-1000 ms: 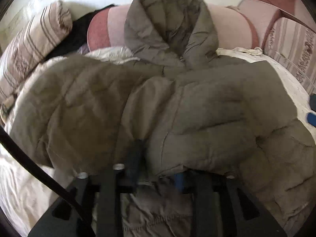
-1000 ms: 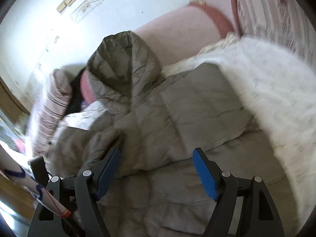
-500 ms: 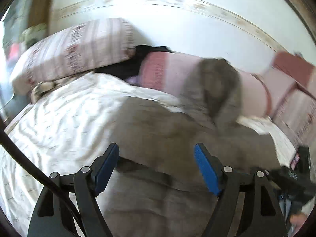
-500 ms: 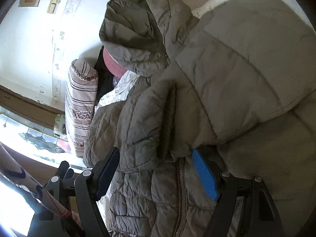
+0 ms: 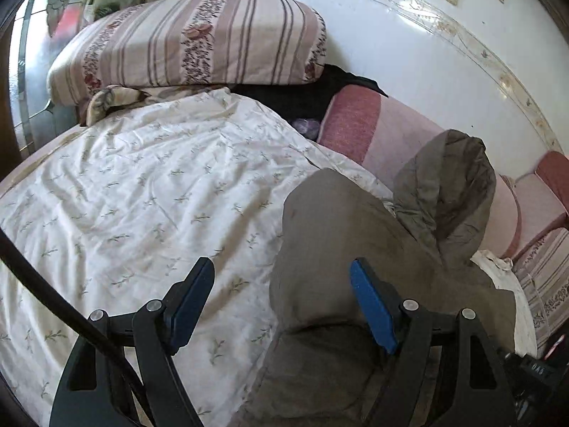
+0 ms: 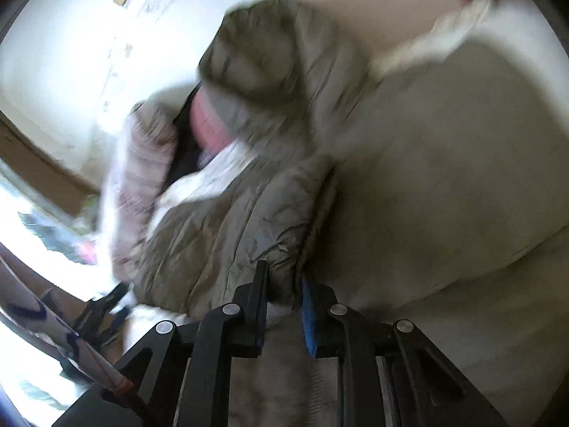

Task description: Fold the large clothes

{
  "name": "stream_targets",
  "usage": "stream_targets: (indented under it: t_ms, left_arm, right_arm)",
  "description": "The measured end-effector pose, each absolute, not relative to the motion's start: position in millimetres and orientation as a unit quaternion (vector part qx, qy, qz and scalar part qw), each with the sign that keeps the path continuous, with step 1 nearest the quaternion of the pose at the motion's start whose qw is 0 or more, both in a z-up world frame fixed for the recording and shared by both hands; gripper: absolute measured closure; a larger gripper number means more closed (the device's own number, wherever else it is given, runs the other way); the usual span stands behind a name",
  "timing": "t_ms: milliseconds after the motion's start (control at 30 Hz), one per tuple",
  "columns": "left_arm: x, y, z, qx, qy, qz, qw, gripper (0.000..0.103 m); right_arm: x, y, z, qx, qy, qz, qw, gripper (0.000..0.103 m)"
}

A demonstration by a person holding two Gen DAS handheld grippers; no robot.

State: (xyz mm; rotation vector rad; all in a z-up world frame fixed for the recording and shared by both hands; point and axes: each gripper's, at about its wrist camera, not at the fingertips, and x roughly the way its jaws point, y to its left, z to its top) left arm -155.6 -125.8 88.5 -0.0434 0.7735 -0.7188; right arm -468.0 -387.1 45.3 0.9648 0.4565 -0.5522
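An olive-grey hooded puffer jacket point(image 5: 341, 249) lies on a bed, its hood point(image 5: 451, 188) resting against pink cushions. My left gripper point(image 5: 281, 288) is open and empty, hovering above the jacket's left edge and the white sheet. In the blurred right wrist view, my right gripper point(image 6: 284, 284) is shut on a quilted fold of the jacket point(image 6: 249, 220) near its zipper edge; the hood point(image 6: 270, 57) shows beyond it.
A white floral sheet point(image 5: 142, 195) covers the bed. A striped pillow point(image 5: 192, 39) lies at the head, dark clothing point(image 5: 302, 96) beside it, pink cushions point(image 5: 384, 131) along the wall. The left gripper shows faintly at lower left in the right wrist view point(image 6: 103, 306).
My left gripper let go of the jacket, opened and swung left over the sheet. My right gripper moved in and closed on a fold of the jacket.
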Motion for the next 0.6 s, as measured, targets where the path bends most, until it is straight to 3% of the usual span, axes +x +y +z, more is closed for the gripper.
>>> stream_targets:
  t_ms: [200,433,600]
  left_arm:
    - [-169.1,-165.5,69.1,0.029,0.385,-0.369,0.845,0.025]
    - [-202.3,-216.3,37.6,0.149,0.366,-0.374,0.839,0.025]
    - [-198.6,-221.1,24.2,0.169,0.387,-0.354,0.834,0.017]
  right_arm:
    - [-501.5,-401.5,68.2,0.319,0.26,-0.46,0.787,0.085]
    - [-507.2,-420.5,43.7,0.339,0.318,-0.472,0.749,0.085]
    - [-505.9,-427.5,34.6,0.346,0.331,-0.475,0.739,0.082]
